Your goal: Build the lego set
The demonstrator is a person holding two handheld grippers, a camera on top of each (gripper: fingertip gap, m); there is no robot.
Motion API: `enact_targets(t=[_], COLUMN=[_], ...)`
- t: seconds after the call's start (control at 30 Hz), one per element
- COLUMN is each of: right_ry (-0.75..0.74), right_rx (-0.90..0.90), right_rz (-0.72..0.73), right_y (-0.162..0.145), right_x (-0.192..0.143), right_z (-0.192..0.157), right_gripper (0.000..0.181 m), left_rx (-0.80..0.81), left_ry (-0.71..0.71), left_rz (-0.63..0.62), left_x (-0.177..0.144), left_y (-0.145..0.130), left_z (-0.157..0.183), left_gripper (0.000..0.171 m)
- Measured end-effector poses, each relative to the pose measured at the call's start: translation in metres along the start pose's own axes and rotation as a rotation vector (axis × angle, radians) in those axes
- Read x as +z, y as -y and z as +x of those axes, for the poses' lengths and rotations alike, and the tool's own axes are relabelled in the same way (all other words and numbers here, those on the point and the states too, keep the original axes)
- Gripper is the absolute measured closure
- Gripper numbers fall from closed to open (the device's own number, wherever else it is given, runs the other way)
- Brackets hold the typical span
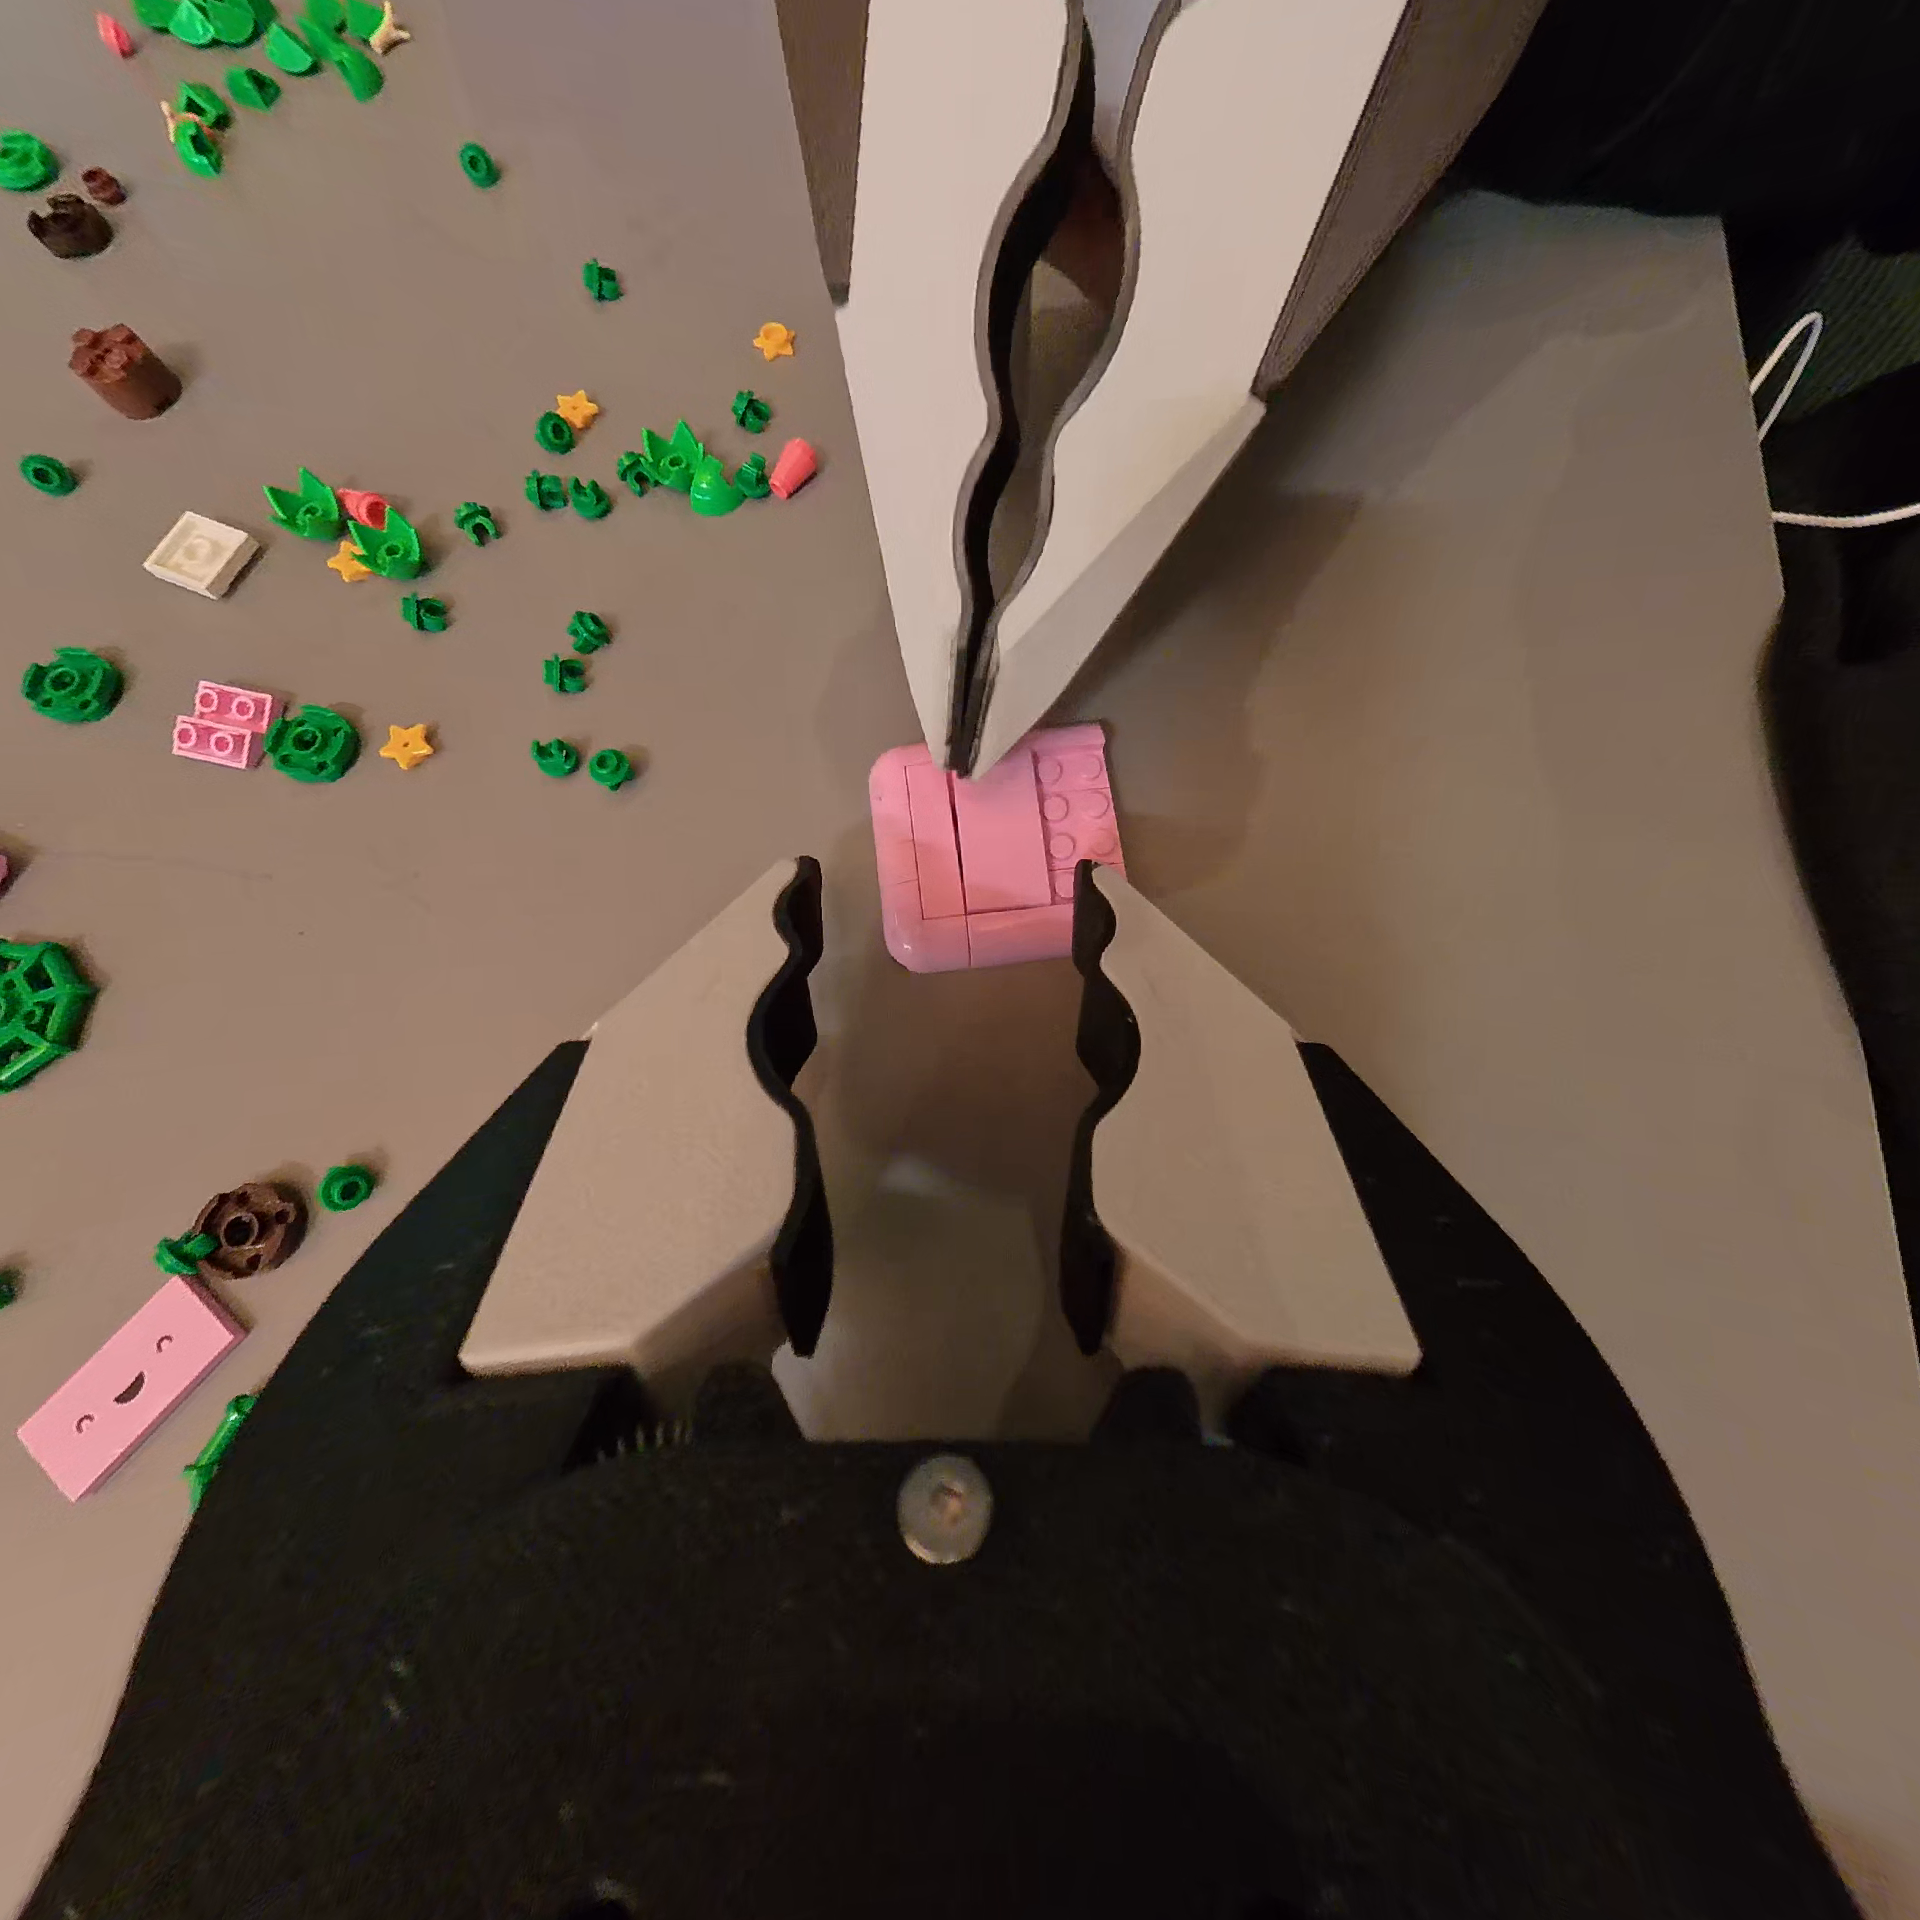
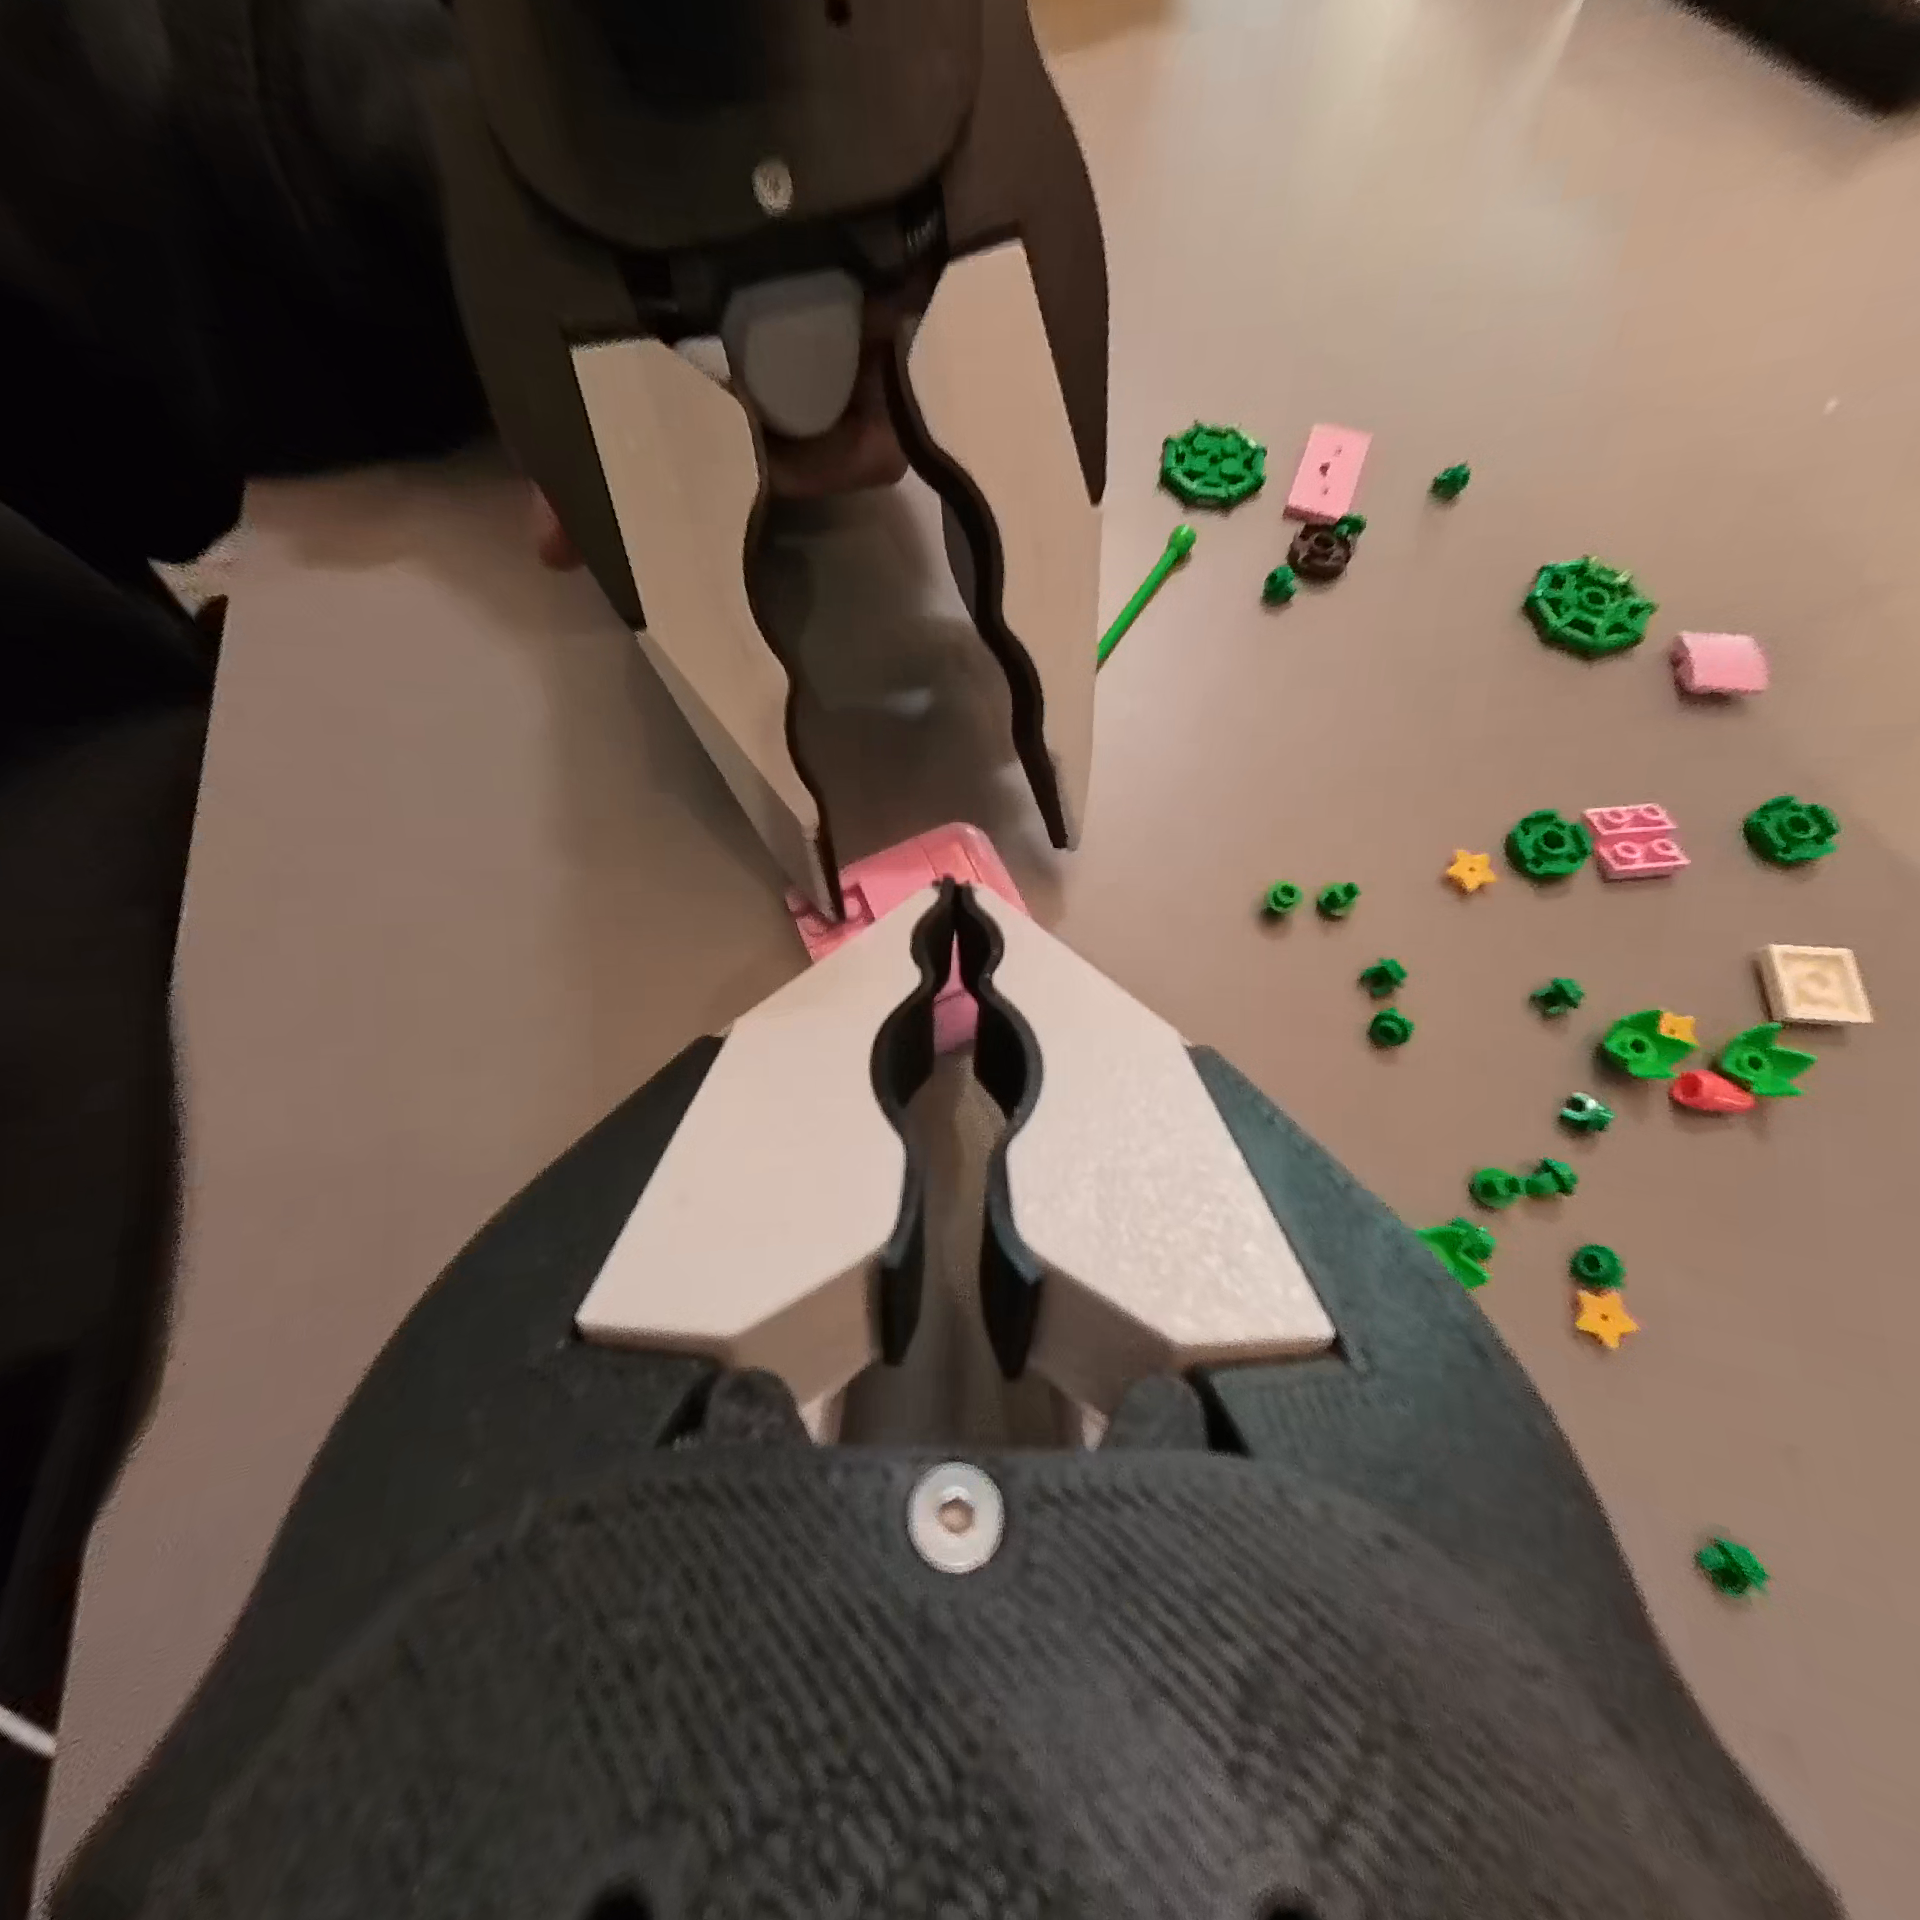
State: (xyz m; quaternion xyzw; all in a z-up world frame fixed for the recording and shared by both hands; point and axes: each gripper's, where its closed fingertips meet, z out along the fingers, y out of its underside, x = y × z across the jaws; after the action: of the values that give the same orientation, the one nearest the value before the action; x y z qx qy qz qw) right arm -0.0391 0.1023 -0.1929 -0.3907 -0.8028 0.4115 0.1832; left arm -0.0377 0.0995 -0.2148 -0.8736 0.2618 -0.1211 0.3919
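Note:
A pink lego block built from several pieces, with studs on one side, lies on the grey table. My left gripper is open, with its fingertips on either side of the block's near end. My right gripper comes from the far side, shut, with its tips pressed on the block's top face. In the right wrist view, my right gripper is shut over the block. There the left gripper faces it, open, with one fingertip at the studded side.
Loose pieces lie to the left: a pink face tile, two pink plates, a white tile, a brown cylinder and several green leaves and yellow stars. The table edge runs close on the right, with dark clothing beyond. My left and right fingertips are right by each other.

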Motion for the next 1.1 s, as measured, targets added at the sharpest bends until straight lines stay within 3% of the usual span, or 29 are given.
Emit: enact_targets(t=[0.13, 0.3, 0.4, 0.57, 0.67, 0.87, 0.93, 1.1], right_ry=[0.015, 0.010, 0.028, 0.036, 0.049, 0.043, 0.035, 0.001], right_rx=[0.001, -0.013, -0.001, 0.006, 0.017, 0.030, 0.033, 0.012], right_rz=[-0.074, 0.004, -0.083, 0.028, -0.072, 0.057, -0.027, -0.019], right_y=[-0.013, 0.002, -0.015, 0.005, -0.015, 0.009, -0.007, -0.004], right_x=[0.007, 0.000, 0.008, -0.001, 0.009, -0.001, 0.010, 0.013], right_z=[-0.003, -0.004, -0.005, -0.005, -0.007, -0.005, -0.004, -0.002], right_gripper=[0.181, 0.181, 0.181, 0.181, 0.181, 0.181, 0.181, 0.181], left_rx=[-0.003, -0.007, -0.009, -0.009, -0.012, -0.018, -0.020, -0.024], left_ry=[-0.005, -0.011, -0.015, -0.017, -0.020, -0.025, -0.027, -0.031], left_rz=[-0.002, -0.003, -0.004, -0.004, -0.005, -0.006, -0.007, -0.009], left_x=[0.000, 0.000, 0.000, 0.000, 0.000, 0.001, 0.001, 0.001], left_y=[0.000, -0.001, -0.001, -0.001, -0.001, -0.001, -0.001, -0.001], left_z=[0.000, 0.001, 0.001, 0.001, 0.001, 0.001, 0.002, 0.002], left_gripper=[0.125, 0.126, 0.127, 0.127, 0.128, 0.128, 0.128, 0.128])
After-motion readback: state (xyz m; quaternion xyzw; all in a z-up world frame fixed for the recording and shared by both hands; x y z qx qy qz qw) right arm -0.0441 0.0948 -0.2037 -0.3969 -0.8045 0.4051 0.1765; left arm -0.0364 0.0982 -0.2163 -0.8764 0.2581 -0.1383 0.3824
